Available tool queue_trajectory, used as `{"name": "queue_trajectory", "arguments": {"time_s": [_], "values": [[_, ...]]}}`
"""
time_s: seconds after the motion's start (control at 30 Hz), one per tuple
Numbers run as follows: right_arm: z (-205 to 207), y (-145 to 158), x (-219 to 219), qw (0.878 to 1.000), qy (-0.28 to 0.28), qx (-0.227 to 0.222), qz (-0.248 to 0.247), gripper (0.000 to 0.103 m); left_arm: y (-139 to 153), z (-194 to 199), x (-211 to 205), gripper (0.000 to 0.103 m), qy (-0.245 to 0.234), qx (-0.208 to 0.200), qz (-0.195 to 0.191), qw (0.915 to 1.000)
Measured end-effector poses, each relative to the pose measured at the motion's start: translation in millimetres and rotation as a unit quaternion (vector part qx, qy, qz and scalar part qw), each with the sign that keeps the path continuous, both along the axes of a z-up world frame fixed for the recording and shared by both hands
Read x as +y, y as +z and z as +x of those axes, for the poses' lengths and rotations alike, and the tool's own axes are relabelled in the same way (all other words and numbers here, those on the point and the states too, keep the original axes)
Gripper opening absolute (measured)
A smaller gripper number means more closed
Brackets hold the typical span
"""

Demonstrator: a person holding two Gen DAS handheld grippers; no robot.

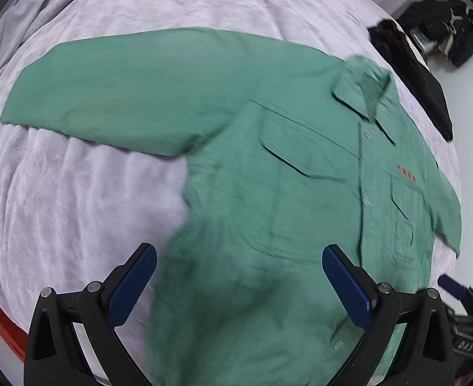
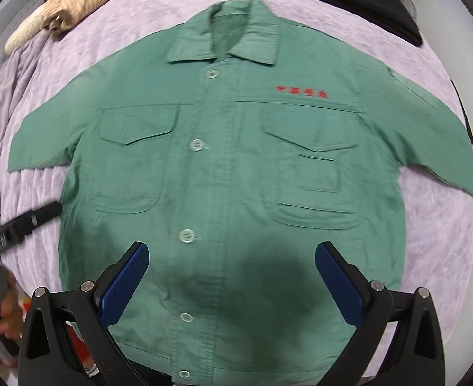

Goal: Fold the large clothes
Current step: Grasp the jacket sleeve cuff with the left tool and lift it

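Note:
A green button-up work jacket [image 2: 230, 167] lies flat, front up, on a lilac bedspread [image 2: 75, 74], collar at the far end. It has two chest pockets and red lettering [image 2: 302, 91]. In the left wrist view the jacket [image 1: 268, 193] fills the middle, one long sleeve [image 1: 107, 96] stretched out to the left. My left gripper [image 1: 239, 286] is open and empty above the jacket's lower left part. My right gripper [image 2: 231, 283] is open and empty above the hem near the button row. The left gripper's body [image 2: 17, 228] shows at the jacket's left edge.
A beige striped garment [image 2: 75, 0] lies at the far left of the bed. Black clothes [image 2: 365, 3] lie at the far right edge, also in the left wrist view [image 1: 429, 48]. A red object [image 1: 1, 325] sits at the bed's near left edge.

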State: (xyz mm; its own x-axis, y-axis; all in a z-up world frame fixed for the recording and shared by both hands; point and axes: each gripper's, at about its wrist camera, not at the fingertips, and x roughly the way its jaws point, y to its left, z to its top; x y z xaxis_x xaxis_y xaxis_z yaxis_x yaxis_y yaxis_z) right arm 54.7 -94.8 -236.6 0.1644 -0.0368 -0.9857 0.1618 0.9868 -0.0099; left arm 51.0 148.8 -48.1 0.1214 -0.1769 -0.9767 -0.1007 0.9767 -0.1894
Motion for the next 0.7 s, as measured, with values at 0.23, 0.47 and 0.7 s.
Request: {"name": "queue_trajectory", "arguments": {"time_s": [0.23,0.47,0.7], "values": [[22,-30,54,0.999,0.041,0.019,0.014,0.103,-45,54,157,0.103,0.158,-0.067,0.01,0.9852],[37,-54,91,0.997,0.072,0.032,0.003,0.103,-100,103,254,0.095,0.26,-0.069,0.044,0.9621],[33,-58,95,0.998,0.054,0.03,0.005,0.103,-71,118,261,0.007,0.235,-0.133,0.018,0.9626]]}}
